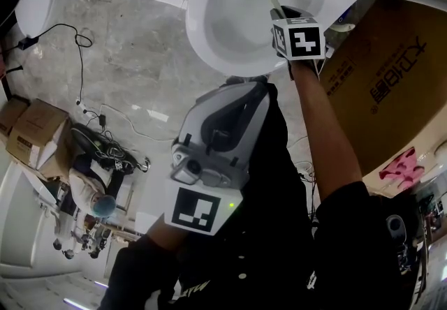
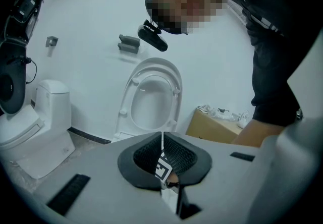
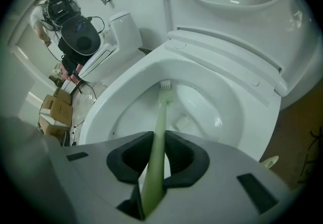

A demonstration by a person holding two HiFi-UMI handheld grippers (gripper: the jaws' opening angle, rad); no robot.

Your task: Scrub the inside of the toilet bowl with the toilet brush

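Right gripper is clamping the green toilet brush, bristles reaching inside toilet bowl; left gripper is hovering closed, empty.

The cardboard box carries the only print: big dark characters and a smaller reddish line, turned sideways, too blurred to read.

Head view steeply downward, right gripper view close, sharing toilet bowl
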